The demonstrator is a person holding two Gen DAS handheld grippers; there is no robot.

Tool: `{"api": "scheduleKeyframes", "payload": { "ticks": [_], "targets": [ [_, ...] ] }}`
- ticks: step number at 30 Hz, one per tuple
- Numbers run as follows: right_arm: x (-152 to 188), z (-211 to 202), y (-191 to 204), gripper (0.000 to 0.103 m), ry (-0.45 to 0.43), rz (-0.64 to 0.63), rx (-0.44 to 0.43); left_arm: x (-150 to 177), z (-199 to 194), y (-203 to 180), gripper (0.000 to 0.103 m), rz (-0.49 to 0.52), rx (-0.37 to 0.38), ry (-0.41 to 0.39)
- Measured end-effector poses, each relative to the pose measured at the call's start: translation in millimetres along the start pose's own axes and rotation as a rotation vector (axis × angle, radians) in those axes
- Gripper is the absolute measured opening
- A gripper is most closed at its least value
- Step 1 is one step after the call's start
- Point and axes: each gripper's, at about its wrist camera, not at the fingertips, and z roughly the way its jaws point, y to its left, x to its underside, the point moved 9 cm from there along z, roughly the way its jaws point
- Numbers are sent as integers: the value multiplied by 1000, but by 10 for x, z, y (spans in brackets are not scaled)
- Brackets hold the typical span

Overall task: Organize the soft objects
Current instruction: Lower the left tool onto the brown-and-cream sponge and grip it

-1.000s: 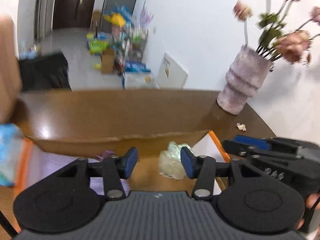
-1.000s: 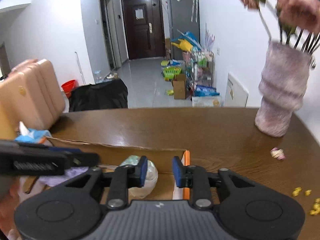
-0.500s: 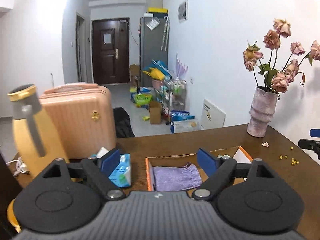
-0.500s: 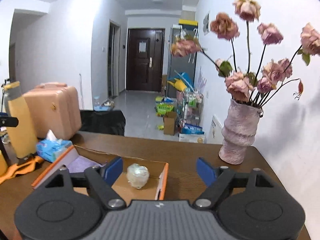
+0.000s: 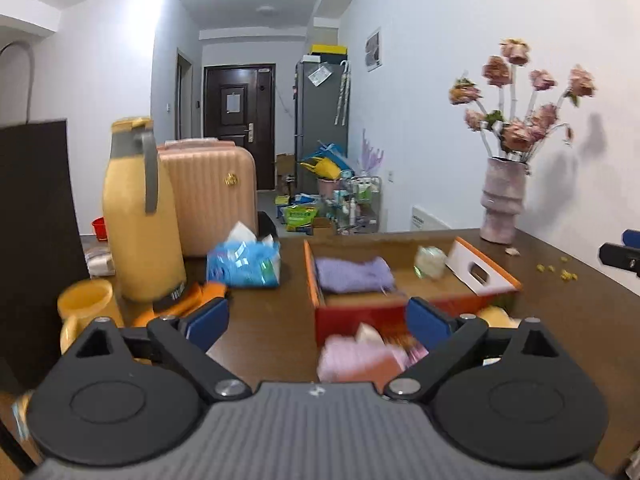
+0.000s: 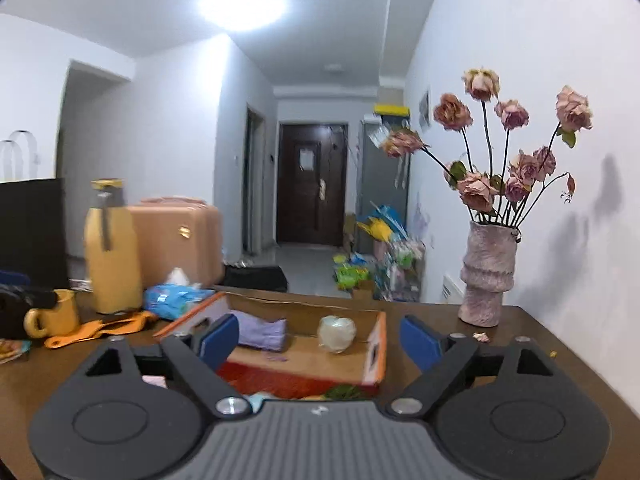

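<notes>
- The orange box (image 5: 484, 270) sits open on the wooden table (image 5: 560, 312); inside it a folded purple cloth (image 5: 352, 274) lies at the left and a pale crumpled ball (image 5: 430, 262) at the right, apart.
- A blurred pink soft item (image 5: 356, 356) lies on the table just near of the box.
- The left gripper (image 5: 318, 320) has just been opening; its jaws stand wide with nothing held.
- The right gripper (image 6: 320, 338) likewise has just been opening, wide and empty.

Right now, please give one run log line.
left claw: open, empty | right claw: open, empty | box: purple cloth, pale ball inside
</notes>
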Motion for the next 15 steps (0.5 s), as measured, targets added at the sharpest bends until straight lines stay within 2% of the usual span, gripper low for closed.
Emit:
{"api": "scheduleKeyframes", "payload": {
  "ticks": [3,6,9,15],
  "targets": [
    [401,-275,255,90,1,17,-48,356,-164,-15,98,-66,45,45],
    [695,-335,454,90,57,32,-84,606,-114,4,98,-94,66,127],
    [829,-273,638,88,109,13,-120,652,39,24,99,-74,51,148],
    [969,78,1063,83,189,70,-231,670,381,231,98,-148,41,171]
  ]
}}
